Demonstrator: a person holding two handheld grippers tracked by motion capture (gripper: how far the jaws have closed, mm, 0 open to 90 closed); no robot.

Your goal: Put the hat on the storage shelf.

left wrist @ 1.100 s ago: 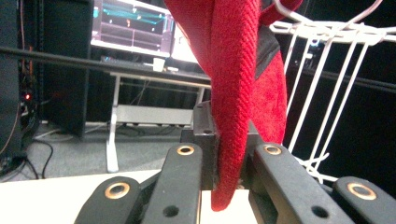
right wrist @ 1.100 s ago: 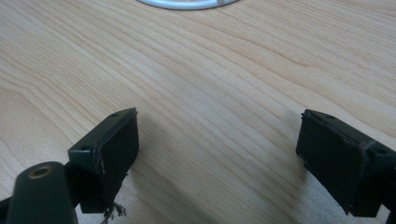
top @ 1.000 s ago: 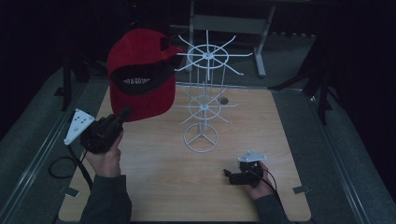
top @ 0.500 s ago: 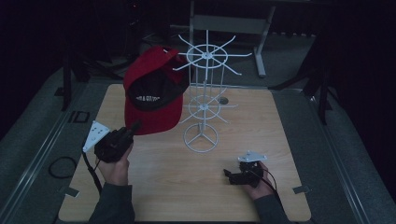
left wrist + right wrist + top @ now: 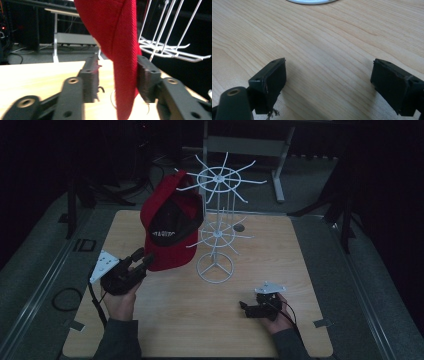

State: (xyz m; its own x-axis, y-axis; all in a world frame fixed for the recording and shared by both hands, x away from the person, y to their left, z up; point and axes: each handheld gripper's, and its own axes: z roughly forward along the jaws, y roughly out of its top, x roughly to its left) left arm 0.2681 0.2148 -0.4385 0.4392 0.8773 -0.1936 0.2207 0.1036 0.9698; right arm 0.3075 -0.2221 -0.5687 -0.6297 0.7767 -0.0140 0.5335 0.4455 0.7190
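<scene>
A red cap (image 5: 170, 227) hangs upright against the white wire rack (image 5: 218, 220), its top up by the rack's upper spokes. My left gripper (image 5: 141, 258) is at the lower left edge of the brim. In the left gripper view the cap's brim (image 5: 122, 50) stands between the jaws of my left gripper (image 5: 116, 75): the right jaw touches it and a gap shows on the left side, so the gripper is open. The rack's wire arms (image 5: 170, 47) are just right of the cap. My right gripper (image 5: 246, 307) rests open on the table, with bare wood between the jaws (image 5: 329, 82).
The wooden table (image 5: 300, 270) carries the rack's round base (image 5: 215, 267), whose rim shows at the top of the right gripper view (image 5: 312, 1). A metal stand (image 5: 250, 145) is behind the table. A cable loop (image 5: 65, 298) lies on the floor at left.
The left hand has come down and to the right, bringing the cap in against the rack. Its jaws now stand apart around the brim. The right gripper has stayed put.
</scene>
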